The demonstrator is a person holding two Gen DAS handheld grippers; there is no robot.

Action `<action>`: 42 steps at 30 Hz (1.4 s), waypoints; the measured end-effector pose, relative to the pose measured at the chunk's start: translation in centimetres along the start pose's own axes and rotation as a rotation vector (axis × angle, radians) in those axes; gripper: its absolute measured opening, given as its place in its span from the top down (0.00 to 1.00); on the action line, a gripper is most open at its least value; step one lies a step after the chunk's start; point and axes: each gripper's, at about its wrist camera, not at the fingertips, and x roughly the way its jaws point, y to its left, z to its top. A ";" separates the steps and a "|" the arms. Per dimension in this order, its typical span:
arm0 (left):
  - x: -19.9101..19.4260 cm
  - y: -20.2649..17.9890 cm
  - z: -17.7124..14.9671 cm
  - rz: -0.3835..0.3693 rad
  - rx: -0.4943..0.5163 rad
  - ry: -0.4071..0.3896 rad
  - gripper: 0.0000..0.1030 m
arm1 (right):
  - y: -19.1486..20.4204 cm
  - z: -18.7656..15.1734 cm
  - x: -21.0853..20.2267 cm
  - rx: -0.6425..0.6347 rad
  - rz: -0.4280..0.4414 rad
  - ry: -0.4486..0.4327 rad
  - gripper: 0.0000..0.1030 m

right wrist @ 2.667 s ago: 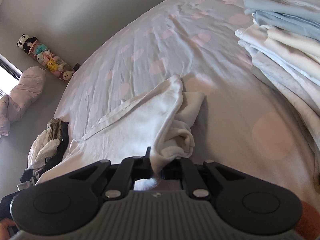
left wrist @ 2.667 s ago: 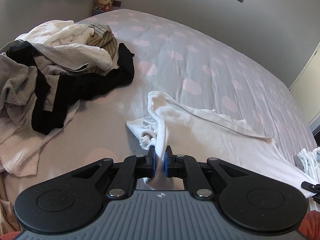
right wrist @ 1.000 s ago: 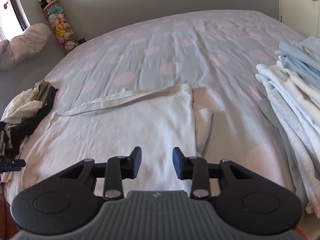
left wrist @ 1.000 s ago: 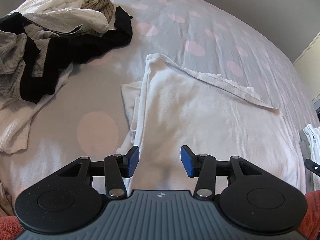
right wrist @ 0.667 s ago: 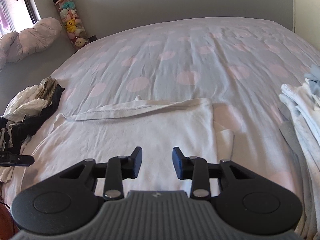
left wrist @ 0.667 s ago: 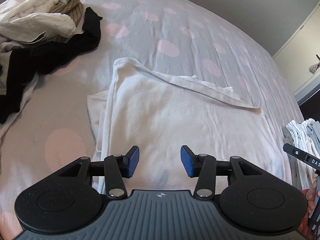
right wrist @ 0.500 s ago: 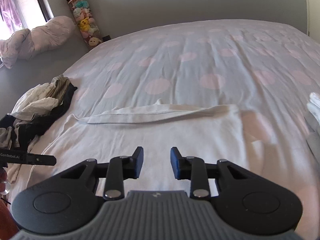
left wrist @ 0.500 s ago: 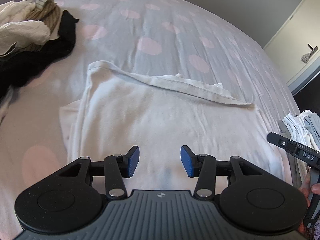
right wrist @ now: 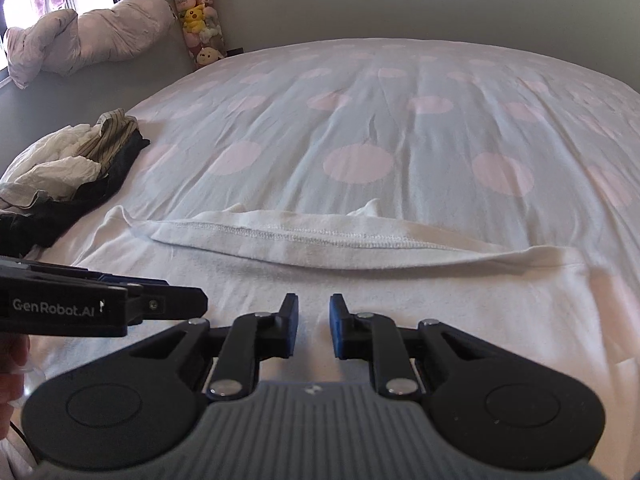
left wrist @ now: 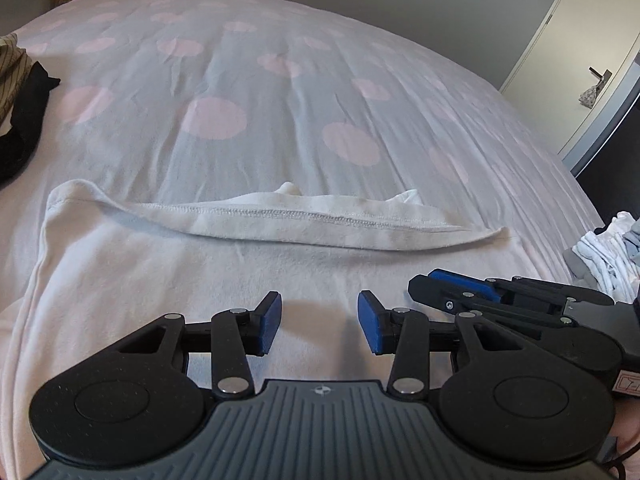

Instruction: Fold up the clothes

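Both claws now side by side, closing (empty), over white shirt (left wrist: 168,280)

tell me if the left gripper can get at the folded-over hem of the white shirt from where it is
Probably yes. The left gripper hangs over the white shirt, jaws closing with nothing between them, and only flat cloth lies ahead up to the hem. The right gripper sits off to its side.

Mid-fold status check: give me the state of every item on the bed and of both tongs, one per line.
white garment: spread flat on the bed, far hem turned over toward the camera.
left tongs: closing, nothing gripped, above the garment.
right tongs: closing, narrow gap, nothing pinched yet.
unfolded pile: crumpled heap at the left edge.
folded stack: stacked at the right edge.
bed: lightly creased dotted sheet.
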 end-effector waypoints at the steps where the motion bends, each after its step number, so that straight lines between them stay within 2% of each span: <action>1: 0.3 0.1 0.1 0.003 0.004 -0.011 0.64 | -0.1 0.0 0.3 0.001 0.000 -0.005 0.81; 10: 1.4 0.8 1.5 0.023 0.016 -0.153 0.65 | -1.5 1.6 2.0 0.026 0.024 -0.113 0.81; 15: 1.4 1.5 2.0 0.046 0.000 -0.190 0.65 | -3.6 1.8 2.7 0.130 0.051 -0.117 0.81; 20: 0.8 2.7 2.5 0.098 -0.048 -0.213 0.63 | -4.3 2.0 2.3 0.176 0.065 -0.119 0.80; 21: 0.6 2.9 2.6 0.104 -0.062 -0.213 0.63 | -4.3 2.0 2.1 0.179 0.064 -0.118 0.78; 23: 0.1 3.3 2.7 0.112 -0.084 -0.214 0.61 | -4.4 2.0 1.6 0.197 0.065 -0.119 0.64; 26: -0.9 3.5 2.6 0.136 -0.109 -0.198 0.60 | -4.7 1.9 0.5 0.230 0.047 -0.112 0.55; 28: -1.9 3.5 2.3 0.140 -0.121 -0.171 0.60 | -5.3 1.6 -0.6 0.257 0.026 -0.099 0.52; 36: -6.8 3.9 1.1 0.176 -0.125 -0.075 0.58 | -10.9 0.5 -5.6 0.499 0.024 0.008 0.48; 42: -10.8 5.8 0.0 0.200 -0.104 -0.030 0.53 | -14.8 -0.1 -10.0 0.481 -0.047 0.074 0.44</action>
